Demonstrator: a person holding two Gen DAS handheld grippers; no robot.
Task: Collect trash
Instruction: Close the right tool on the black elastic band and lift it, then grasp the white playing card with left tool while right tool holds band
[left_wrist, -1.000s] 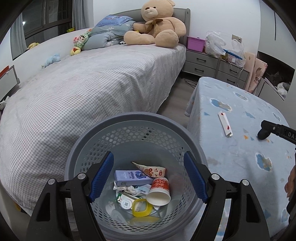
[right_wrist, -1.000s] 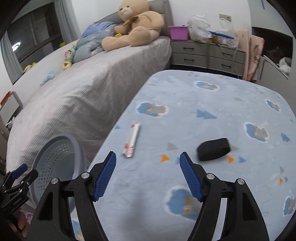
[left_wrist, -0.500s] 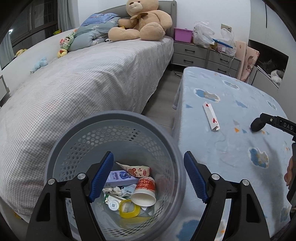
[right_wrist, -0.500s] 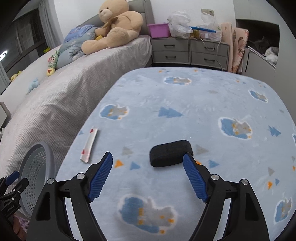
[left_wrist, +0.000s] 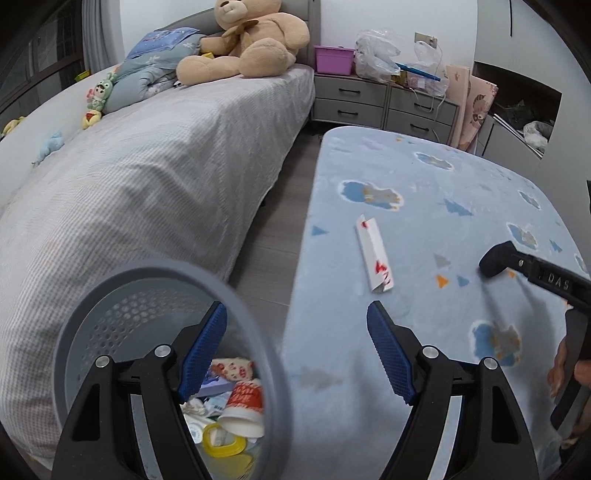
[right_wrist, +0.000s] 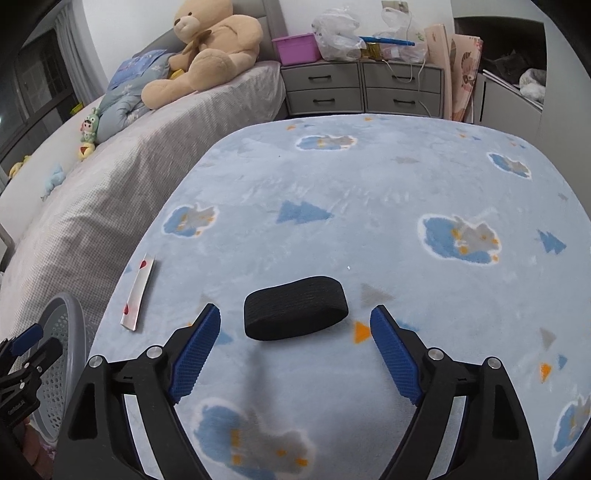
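While the left wrist camera looks down past its own blue pads, the left hand-held gripper stands wide with nothing between its jaws, one pad over the grey perforated basket and the other over the edge of the tabletop. The basket stands on the floor between the bed and the tabletop, and in it lie a paper cup on its side, a yellow ring and other wrappers. On the blue cloud-patterned cover of the tabletop lies a long white wrapper with red marks, flat, near the edge that faces the bed. At the right rim of this view a black finger of the right hand-held gripper reaches in low over the cover, well apart from the wrapper, with part of a person's hand below it.

In the right wrist view, the right hand-held gripper is wide and its jaws are opening; a black oblong object lies flat on the cover just ahead of and between the two pads, and neither pad touches it. The white wrapper lies to the left of it, well apart, near the tabletop's edge. Further left the basket's rim shows, with the left hand-held gripper in front of it. A teddy bear sits at the head of the bed.
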